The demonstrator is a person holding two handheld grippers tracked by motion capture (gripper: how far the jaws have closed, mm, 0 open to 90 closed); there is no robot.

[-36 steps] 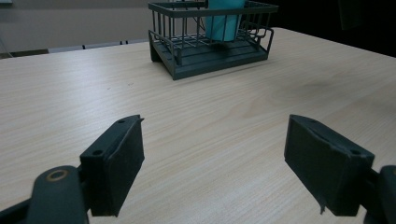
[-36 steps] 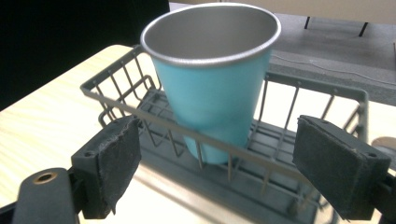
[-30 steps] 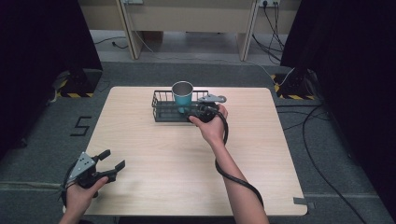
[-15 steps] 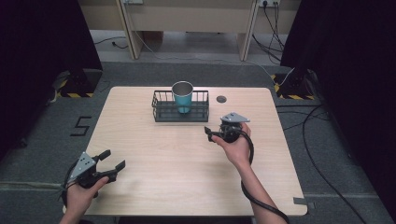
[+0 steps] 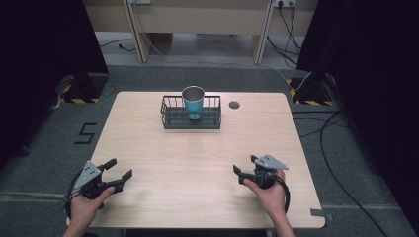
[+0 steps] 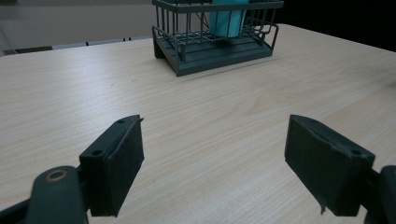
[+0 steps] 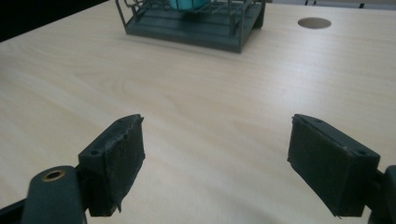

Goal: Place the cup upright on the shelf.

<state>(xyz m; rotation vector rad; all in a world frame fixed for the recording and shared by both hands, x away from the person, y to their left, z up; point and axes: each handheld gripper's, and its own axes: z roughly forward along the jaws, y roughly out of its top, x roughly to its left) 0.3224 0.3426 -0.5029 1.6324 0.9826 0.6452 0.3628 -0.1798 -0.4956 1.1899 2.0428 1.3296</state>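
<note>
A teal metal cup (image 5: pixel 193 102) stands upright inside a dark wire basket (image 5: pixel 173 118) at the far middle of the wooden table. In the left gripper view the basket (image 6: pixel 215 51) and the cup (image 6: pixel 226 18) sit ahead, well beyond the jaws. My left gripper (image 5: pixel 118 169) rests open near the table's front left corner, nothing between its pads. Near the front right, my right gripper (image 5: pixel 244 167) is open too and holds nothing. The right gripper view has the basket (image 7: pixel 191 28) far ahead at the top.
A round cable hole (image 5: pixel 234 104) lies in the table to the right of the basket, also in the right gripper view as a cable hole (image 7: pixel 314 22). Bare tabletop (image 5: pixel 197 158) stretches between both grippers and the basket. Cables run on the floor at the right.
My right gripper has drawn back from the basket and cup to the front right of the table, empty and open. The cup stays in the basket. The left gripper has barely moved.
</note>
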